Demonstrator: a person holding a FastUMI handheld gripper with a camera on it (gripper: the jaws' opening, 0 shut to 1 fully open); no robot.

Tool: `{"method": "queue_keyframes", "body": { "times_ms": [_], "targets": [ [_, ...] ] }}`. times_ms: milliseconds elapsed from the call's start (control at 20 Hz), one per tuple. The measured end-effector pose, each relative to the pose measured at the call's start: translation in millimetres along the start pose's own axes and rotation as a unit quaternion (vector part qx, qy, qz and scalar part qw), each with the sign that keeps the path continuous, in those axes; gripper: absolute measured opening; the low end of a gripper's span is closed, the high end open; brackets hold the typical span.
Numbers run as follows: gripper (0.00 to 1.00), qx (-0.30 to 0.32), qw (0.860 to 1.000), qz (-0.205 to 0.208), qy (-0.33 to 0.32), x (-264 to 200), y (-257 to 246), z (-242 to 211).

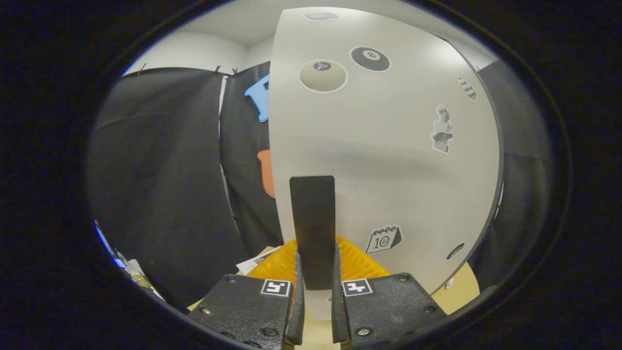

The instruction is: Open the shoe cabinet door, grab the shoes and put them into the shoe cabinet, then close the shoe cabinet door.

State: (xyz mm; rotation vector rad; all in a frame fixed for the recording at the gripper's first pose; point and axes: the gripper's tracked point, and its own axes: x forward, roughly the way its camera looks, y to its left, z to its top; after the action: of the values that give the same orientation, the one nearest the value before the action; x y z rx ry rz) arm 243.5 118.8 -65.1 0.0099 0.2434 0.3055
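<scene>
Gripper (315, 272) clamped on the dark handle (312, 228) of the shoe cabinet door (388, 160).

Item: upright dark handle, flat and rectangular, standing between the two fingers (297, 291), both of which press its lower end, jaws narrow. Item: pale cabinet door, just beyond the fingers, bearing stickers: two billiard balls (370, 59) near the top, a small figure (442, 130) to the right, a calendar page (384, 239) low beside the handle. Item: orange ribbed surface (277, 265) beneath the door, behind the fingers. Item: black cloth wall (160, 184) to the left.
</scene>
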Motion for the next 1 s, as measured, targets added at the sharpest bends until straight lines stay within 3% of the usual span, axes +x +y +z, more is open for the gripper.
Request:
{"method": "queue_keyframes", "body": {
  "times_ms": [600,1000],
  "targets": [
    [0.21,-0.005,0.998,0.053,-0.018,-48.5,-17.7,-7.8],
    [0.2,0.01,0.999,0.033,-0.029,-88.6,-55.6,-12.7]
  ]
}}
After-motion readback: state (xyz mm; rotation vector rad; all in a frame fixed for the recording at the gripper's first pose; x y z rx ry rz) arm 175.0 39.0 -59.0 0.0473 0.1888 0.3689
